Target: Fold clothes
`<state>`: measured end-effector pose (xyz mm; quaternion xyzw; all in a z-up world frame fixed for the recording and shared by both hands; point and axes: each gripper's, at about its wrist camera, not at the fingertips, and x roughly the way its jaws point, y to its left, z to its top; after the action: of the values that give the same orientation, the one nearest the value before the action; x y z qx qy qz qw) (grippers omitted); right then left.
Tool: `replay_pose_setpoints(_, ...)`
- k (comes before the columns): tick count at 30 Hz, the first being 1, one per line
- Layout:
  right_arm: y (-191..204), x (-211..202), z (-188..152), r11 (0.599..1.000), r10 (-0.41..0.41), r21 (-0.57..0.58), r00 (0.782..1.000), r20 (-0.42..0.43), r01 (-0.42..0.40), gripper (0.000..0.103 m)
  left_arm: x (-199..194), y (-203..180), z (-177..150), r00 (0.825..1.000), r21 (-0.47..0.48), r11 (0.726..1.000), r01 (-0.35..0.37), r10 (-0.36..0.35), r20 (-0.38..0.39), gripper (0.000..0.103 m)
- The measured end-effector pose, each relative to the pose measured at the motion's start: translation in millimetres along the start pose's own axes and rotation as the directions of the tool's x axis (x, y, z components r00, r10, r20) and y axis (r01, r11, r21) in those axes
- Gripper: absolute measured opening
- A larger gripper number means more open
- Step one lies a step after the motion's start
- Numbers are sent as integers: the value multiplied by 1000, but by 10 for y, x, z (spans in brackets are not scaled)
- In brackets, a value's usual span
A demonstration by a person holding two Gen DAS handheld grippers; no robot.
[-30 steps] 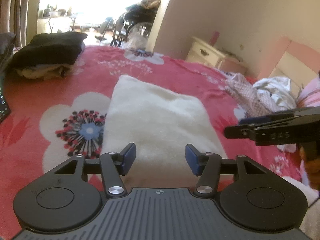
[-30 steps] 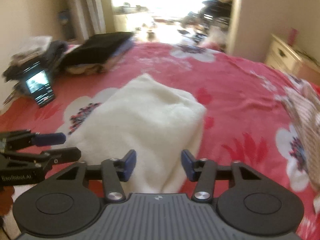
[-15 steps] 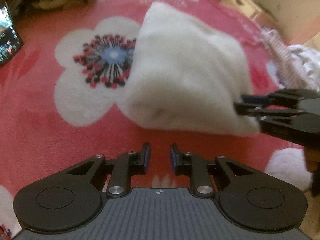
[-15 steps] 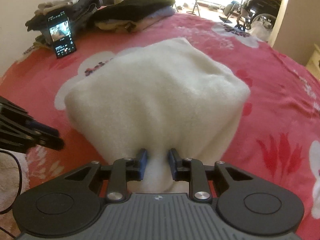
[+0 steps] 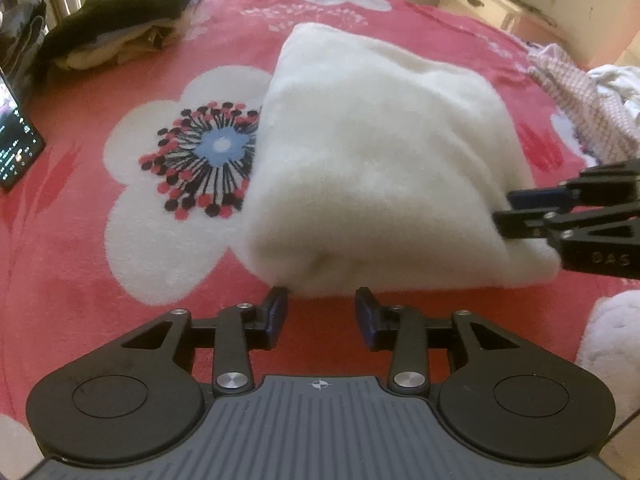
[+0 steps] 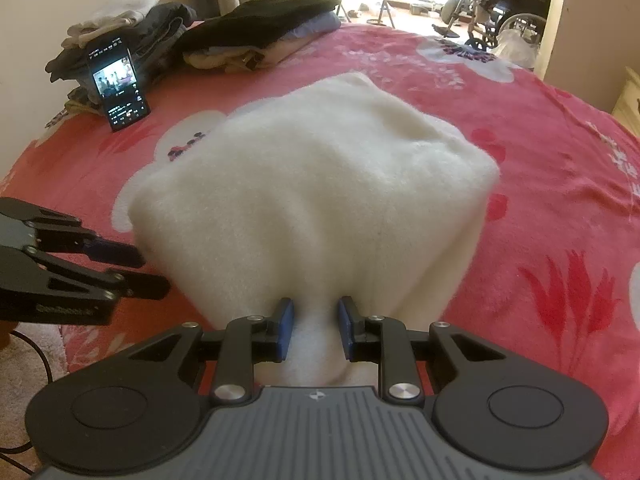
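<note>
The white fleece [image 5: 380, 152] lies folded into a thick block in the middle of the bed [image 5: 80, 248], over the edge of a big flower print. Both hands have dropped from a raised, level look across the room to a steep downward aim at the block's near edge. The right gripper [image 6: 316, 326] has closed from a wider spread and now pinches a ridge of fleece at the near right corner; its fingers [image 6: 285, 326] press the pile from both sides, so that corner is grasped. The left gripper [image 5: 321, 318] narrowed just short of the cloth and has just been opening again; its fingers [image 5: 276, 316] stand apart, tips just at the block's near left edge, with only red bedcover between them, so it is released and holds nothing. This looks like the start of one more fold or a lift of the block: one corner is secured, the other still needs a bite. With only the right corner held, a pull would likely drag the block askew. Folded stacks [image 6: 256, 36] and a propped phone [image 6: 120, 84] sit well apart at the far left of the bed.
</note>
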<state>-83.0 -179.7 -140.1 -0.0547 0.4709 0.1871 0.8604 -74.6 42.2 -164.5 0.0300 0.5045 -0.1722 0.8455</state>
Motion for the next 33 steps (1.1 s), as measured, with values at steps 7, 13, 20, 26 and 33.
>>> replay_pose_setpoints(7,-35,8,-6,1000,12,15,1000,1,-12,26,41,170,18,999,-109,993,35,-32,24,38)
replay_pose_setpoints(13,-43,12,-10,1000,15,26,1000,1,-15,26,-14,253,32,995,-169,981,90,-82,56,39)
replay_pose_setpoints(20,-36,15,-11,1000,16,23,1000,0,-16,26,-61,493,32,988,-315,939,135,-104,112,41)
replay_pose_setpoints(26,-25,19,-10,1000,20,5,1000,-1,-20,26,-54,566,33,990,-355,928,114,-74,123,42)
replay_pose_setpoints(33,-24,38,-25,1000,16,0,1000,1,-16,26,-13,705,37,987,-414,897,154,-124,99,43)
